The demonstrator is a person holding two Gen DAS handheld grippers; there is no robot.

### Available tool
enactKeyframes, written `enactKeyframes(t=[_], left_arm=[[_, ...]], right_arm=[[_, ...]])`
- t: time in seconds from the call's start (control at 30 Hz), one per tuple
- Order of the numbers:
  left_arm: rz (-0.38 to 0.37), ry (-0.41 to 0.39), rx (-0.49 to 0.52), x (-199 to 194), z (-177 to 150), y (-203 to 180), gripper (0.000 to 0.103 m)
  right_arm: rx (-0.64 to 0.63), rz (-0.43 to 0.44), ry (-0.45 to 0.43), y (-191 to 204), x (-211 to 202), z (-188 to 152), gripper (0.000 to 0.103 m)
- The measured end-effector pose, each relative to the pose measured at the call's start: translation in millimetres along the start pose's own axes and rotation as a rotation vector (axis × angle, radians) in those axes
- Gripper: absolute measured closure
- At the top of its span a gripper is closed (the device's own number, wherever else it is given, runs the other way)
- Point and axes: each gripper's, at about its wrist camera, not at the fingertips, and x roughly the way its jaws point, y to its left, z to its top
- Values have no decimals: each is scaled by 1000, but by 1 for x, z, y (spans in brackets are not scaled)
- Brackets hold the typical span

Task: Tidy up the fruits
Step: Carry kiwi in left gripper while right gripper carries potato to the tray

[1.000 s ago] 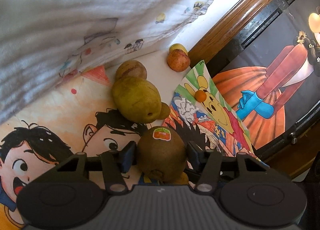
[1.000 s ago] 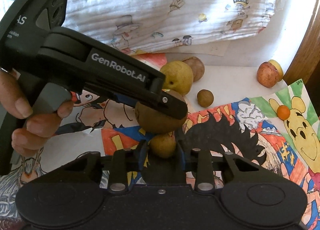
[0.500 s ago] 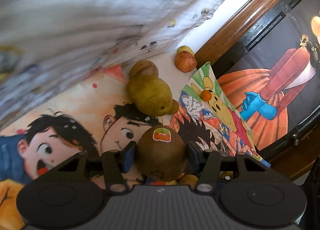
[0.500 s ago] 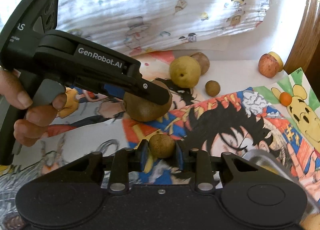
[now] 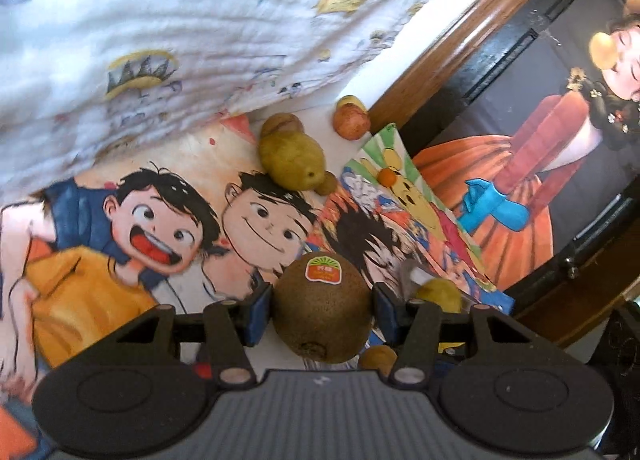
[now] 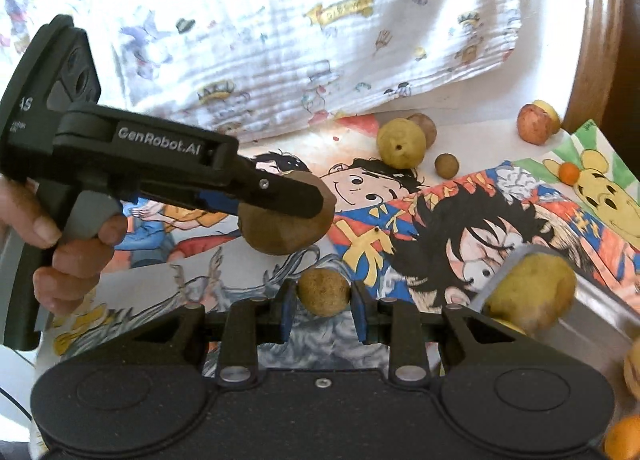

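My left gripper (image 5: 322,306) is shut on a brown kiwi (image 5: 322,302) with a red and green sticker, held above the cartoon mat. In the right wrist view that same kiwi (image 6: 286,230) hangs in the left gripper (image 6: 288,201), which a hand holds. My right gripper (image 6: 324,294) is shut on a small round brown fruit (image 6: 324,292). On the mat further off lie a yellow-green pear (image 6: 400,141), a small brown ball fruit (image 6: 447,165), a red-yellow apple (image 6: 532,125) and a tiny orange fruit (image 6: 569,173).
A metal container rim (image 6: 516,264) with a yellowish fruit (image 6: 530,294) shows at the lower right, more orange fruit beside it. A white printed cloth (image 6: 300,27) hangs behind the mat. A wooden frame (image 5: 452,47) and a dark poster (image 5: 540,163) stand at the right.
Both grippers have drawn back from the fruit pile with their fruits; the pear and apple look smaller. The metal container and its yellowish fruit have come into the right wrist view.
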Motion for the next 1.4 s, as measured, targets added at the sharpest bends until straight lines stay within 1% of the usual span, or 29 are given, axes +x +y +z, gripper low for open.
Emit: enactKeyframes(t=[0.13, 0.23, 0.4, 0.67, 0.83, 1.0, 1.1, 1.3, 1.4], left_arm=[[-1, -14, 35, -14, -12, -18, 46], [-11, -21, 48, -23, -18, -31, 46], [-17, -41, 103, -32, -28, -60, 46], [-35, -74, 209, -39, -46, -110, 46], [-52, -101, 290, -39, -60, -141, 46], [-68, -107, 355, -35, -77, -166, 46], [-66, -103, 384, -32, -87, -174, 46], [-32, -51, 421, -20, -103, -182, 46], [-17, -20, 417, -15, -111, -179, 46]], right_arm=[[13, -22, -38, 4, -25, -9, 72], [12, -50, -62, 4, -44, -14, 72], [24, -104, -113, -1, -79, -23, 72], [56, -209, -187, -28, -132, -49, 72], [85, -269, -210, -44, -156, -72, 72], [104, -316, -219, -53, -169, -93, 72], [110, -332, -224, -56, -170, -102, 72], [135, -342, -226, -63, -165, -119, 72], [146, -337, -215, -66, -158, -123, 72]])
